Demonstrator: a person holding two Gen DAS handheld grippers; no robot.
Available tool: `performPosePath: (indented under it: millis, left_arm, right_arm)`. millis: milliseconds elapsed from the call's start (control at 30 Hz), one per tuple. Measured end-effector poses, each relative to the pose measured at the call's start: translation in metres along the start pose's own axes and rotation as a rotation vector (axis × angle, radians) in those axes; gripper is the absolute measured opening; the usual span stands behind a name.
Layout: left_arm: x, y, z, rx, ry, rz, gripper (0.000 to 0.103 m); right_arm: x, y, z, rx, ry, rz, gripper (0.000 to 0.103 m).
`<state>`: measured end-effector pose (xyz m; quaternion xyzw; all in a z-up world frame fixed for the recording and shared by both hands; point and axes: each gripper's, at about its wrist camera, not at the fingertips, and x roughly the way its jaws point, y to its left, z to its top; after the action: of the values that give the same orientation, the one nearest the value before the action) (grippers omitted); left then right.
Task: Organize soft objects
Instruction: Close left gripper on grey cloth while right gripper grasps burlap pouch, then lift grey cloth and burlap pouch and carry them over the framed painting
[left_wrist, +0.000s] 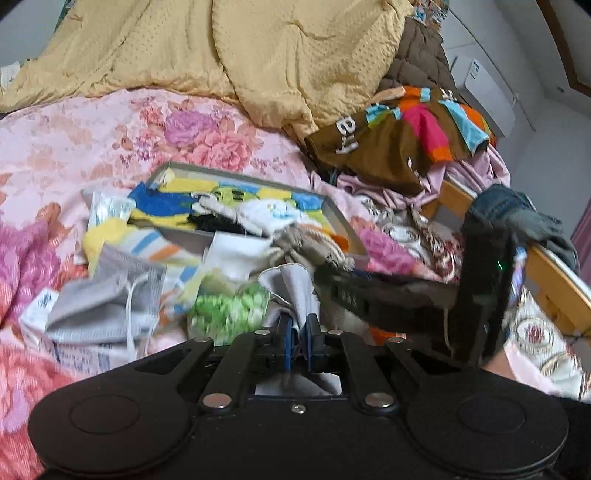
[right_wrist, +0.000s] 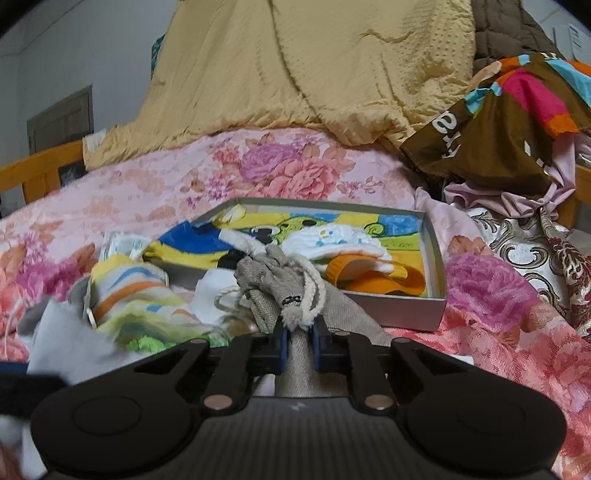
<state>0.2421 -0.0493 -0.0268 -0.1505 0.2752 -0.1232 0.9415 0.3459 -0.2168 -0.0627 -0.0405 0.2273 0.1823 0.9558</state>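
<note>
Nearest your hands, your left gripper (left_wrist: 299, 328) is clamping a pale grey cloth (left_wrist: 291, 291), its lower part hidden, while your right gripper (right_wrist: 299, 332) is pinching a beige drawstring pouch (right_wrist: 280, 288). Beyond, a shallow grey cardboard box (right_wrist: 436, 258) is holding blurred, overlapping fabrics.

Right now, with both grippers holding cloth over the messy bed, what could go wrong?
The right gripper pinches a grey drawstring bag; its loose cord might snag the box edge. The left gripper holds a pale cloth beside the pile, so lifting may drag the green cloth along.
</note>
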Motion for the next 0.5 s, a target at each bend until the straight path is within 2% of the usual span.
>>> performPosePath:
  millis: [200, 500]
  left_arm:
    - [0.009, -0.007, 0.028, -0.009, -0.047, 0.003, 0.007]
    - [0.027, -0.006, 0.056, -0.038, -0.076, 0.022, 0.007]
  right_arm:
    - [-0.012, -0.008, 0.008, 0.03, -0.081, 0.006, 0.011]
    - [-0.016, -0.017, 0.013, 0.063, -0.143, 0.007, 0.01]
